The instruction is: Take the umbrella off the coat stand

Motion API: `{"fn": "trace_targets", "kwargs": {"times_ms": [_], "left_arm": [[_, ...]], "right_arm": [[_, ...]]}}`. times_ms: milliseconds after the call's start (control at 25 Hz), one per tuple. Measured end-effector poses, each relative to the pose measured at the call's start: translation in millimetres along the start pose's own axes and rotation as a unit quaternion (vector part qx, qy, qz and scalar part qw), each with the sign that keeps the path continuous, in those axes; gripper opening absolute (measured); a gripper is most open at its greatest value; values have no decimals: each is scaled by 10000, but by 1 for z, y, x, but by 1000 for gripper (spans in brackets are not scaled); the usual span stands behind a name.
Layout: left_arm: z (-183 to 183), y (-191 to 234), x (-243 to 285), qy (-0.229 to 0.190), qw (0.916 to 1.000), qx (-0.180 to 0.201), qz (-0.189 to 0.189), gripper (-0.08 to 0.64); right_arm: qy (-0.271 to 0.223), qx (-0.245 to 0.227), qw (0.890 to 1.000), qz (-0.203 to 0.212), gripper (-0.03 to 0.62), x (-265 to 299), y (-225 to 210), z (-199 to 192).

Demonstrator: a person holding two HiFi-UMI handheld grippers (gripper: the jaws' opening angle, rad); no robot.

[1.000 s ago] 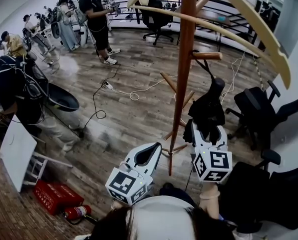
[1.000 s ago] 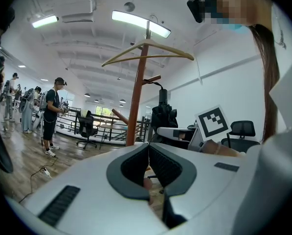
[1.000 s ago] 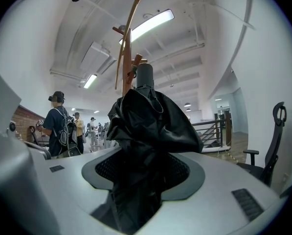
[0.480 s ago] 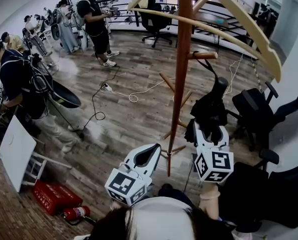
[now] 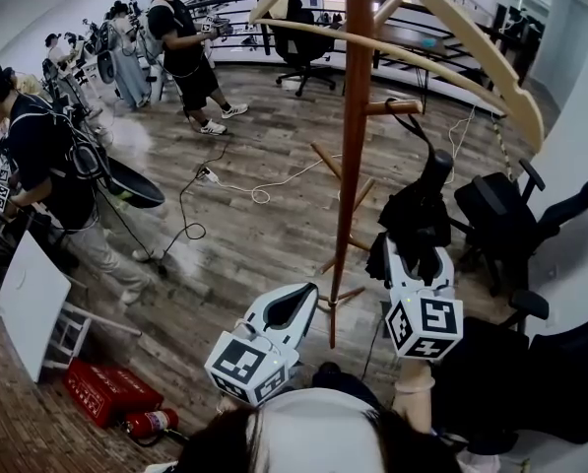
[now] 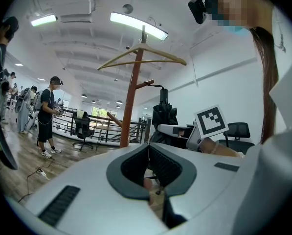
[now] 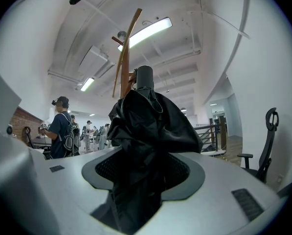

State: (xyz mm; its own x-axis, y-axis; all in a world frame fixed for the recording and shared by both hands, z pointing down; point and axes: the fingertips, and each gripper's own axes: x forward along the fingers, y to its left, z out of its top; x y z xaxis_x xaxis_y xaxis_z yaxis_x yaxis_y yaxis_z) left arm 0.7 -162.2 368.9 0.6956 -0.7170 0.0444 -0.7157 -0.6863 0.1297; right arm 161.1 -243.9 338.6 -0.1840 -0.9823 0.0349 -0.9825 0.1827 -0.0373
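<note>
A black folded fabric umbrella (image 5: 412,220), loosely bunched, with a stubby black cylindrical handle (image 5: 433,166) at its top, hangs just right of the pole of a tall reddish-brown wooden coat stand (image 5: 351,146). A thin black strap (image 5: 409,131) reaches from the handle end up to a short wooden peg (image 5: 392,107) on that pole. The right claw (image 5: 415,254), white with dark pads, is closed around the umbrella's lower half. Its jaws stand wide because the bundle fills the gap. The left claw (image 5: 311,288) sits lower, just left of the stand's pole, with its jaws brought together and nothing held.

Only the head view shows the strap at the peg, the stand's splayed feet (image 5: 353,292) on the wood-plank floor (image 5: 254,225), and a white cable (image 5: 274,180) on the floor left of the stand. It also shows a black office chair (image 5: 495,220) to the stand's right and a person in dark clothes (image 5: 180,47) standing well to its left.

The right gripper view brings the umbrella (image 7: 148,126) close: creased, slightly glossy folds pressed between ribbed pads, with the handle rising in front of the stand.

The left gripper view shows the scene side-on, with the stand's pale curved hanger arms (image 6: 143,60) at the top and the umbrella (image 6: 164,114) right of the pole. The right claw's square-marker cube (image 6: 209,122) sits beside the umbrella.
</note>
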Motion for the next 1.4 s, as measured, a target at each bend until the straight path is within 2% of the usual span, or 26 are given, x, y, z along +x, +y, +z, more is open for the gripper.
{"fn": "trace_targets", "kwargs": {"times_ms": [1400], "left_arm": [[2,-17,-21,-26,10000,53,-57,9]], "right_arm": [[-173,90,9996,-185,253,-33,0,9]]}}
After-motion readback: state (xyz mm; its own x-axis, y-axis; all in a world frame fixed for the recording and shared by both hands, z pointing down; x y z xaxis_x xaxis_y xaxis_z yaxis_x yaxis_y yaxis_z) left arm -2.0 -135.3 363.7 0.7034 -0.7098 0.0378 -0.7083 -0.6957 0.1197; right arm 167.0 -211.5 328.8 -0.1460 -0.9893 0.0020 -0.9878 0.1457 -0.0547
